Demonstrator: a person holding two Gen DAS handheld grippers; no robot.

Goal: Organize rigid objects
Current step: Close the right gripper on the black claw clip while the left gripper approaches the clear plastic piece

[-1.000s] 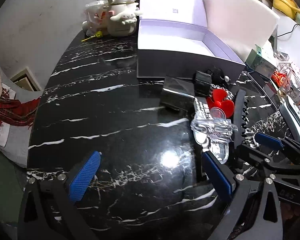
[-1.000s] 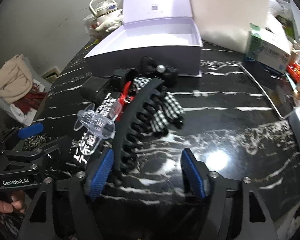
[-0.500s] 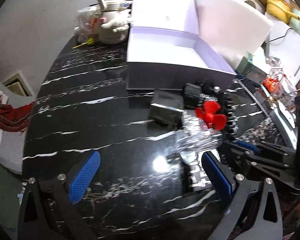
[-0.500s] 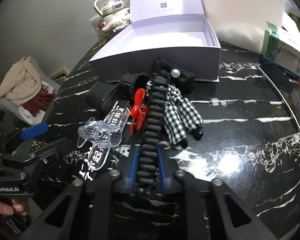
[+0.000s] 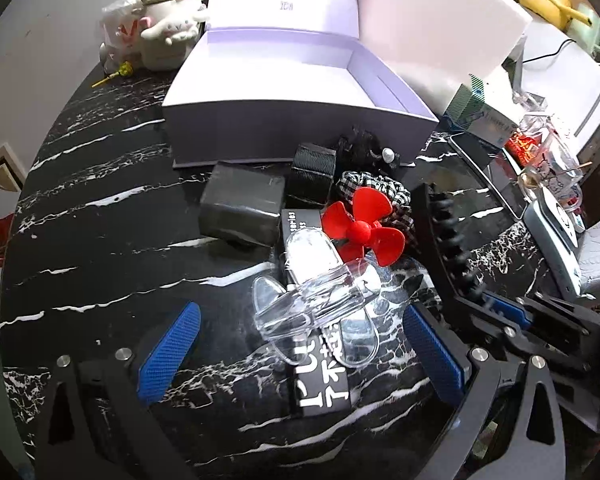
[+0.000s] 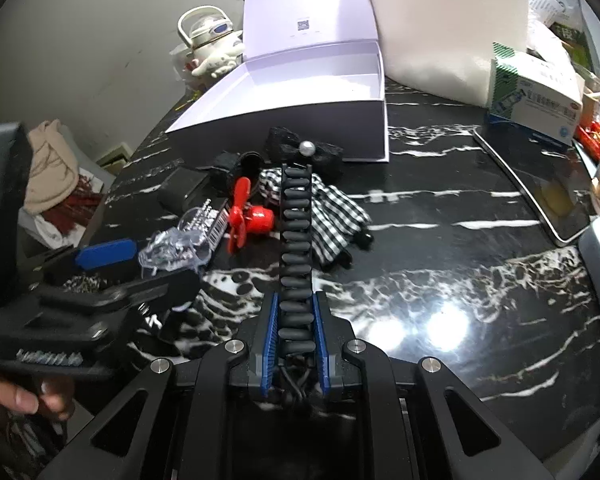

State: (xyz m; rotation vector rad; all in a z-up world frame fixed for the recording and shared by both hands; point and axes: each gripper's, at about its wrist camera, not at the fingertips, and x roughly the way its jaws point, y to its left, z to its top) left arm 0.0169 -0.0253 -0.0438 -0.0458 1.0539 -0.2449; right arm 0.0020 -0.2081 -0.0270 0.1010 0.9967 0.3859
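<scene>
Hair claw (image 6: 296, 248), clamped in my right gripper (image 6: 296, 334), ran lengthwise up frame centre toward the open lavender box (image 6: 300, 92); my left gripper (image 5: 300, 344) gaped, empty, at lower left.

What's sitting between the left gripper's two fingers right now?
In the left wrist view, a clear hair clip lies atop a black printed box inside the open left gripper.

The right hand-held gripper (image 6: 294, 332) clamps the black claw clip (image 6: 296, 236), which extends toward the open lavender box (image 6: 300, 92) on the desk (image 6: 440, 248).
</scene>
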